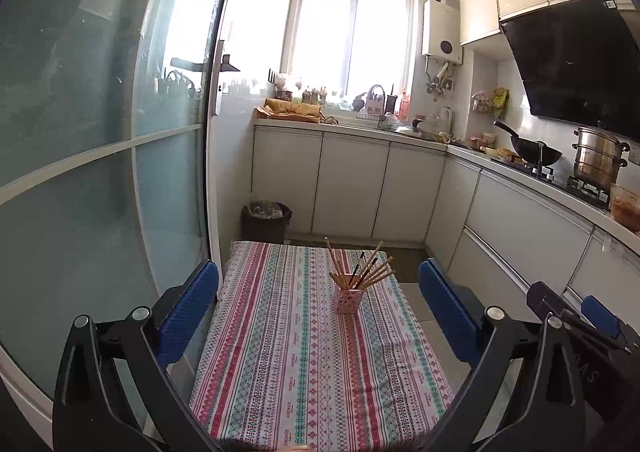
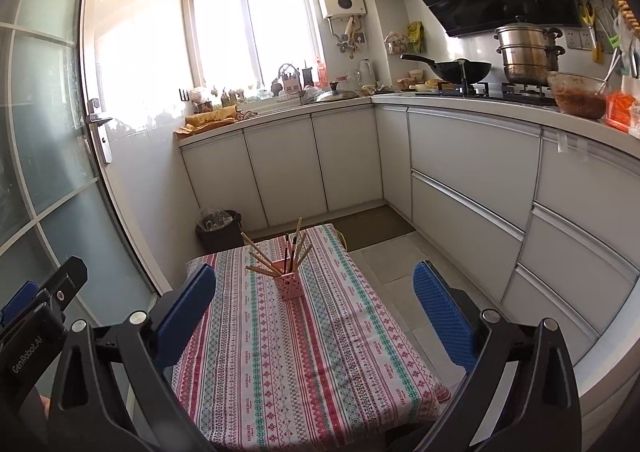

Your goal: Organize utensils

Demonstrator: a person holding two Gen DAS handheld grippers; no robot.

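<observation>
**Presently: utensil stock on the table, nothing in hand**

Item one, my left gripper [image 1: 319,300]: jaws spread wide, blue pads well apart, nothing between them. It hangs above the near half of the table [image 1: 280,372], aimed along its length toward the far edge.

Item two, my right gripper [image 2: 314,304]: likewise wide and empty, held over the near end of the table, close beside the left one, whose body shows at the lower left of the right wrist view.

Item three, the pink holder [image 1: 349,299]: a small perforated cup, upright on the striped cloth, in the far half of the table and somewhat toward its right edge as the left wrist view shows it. It stands well clear of both grippers.

Item four, the chopsticks [image 1: 370,270]: a bundle standing in the holder, mostly pale wood, at least two dark ones among them. They fan out loosely, several leaning far over to one side rather than standing straight.

Item five, loose utensils on the cloth: none that I can see in either view.

Status, by my judgement: gathering looks done or nearly so, since every stick in sight is already in the holder. What may remain is straightening the splayed bundle, or nothing at all. A leaning stick nudged carelessly could tip the light cup.
</observation>
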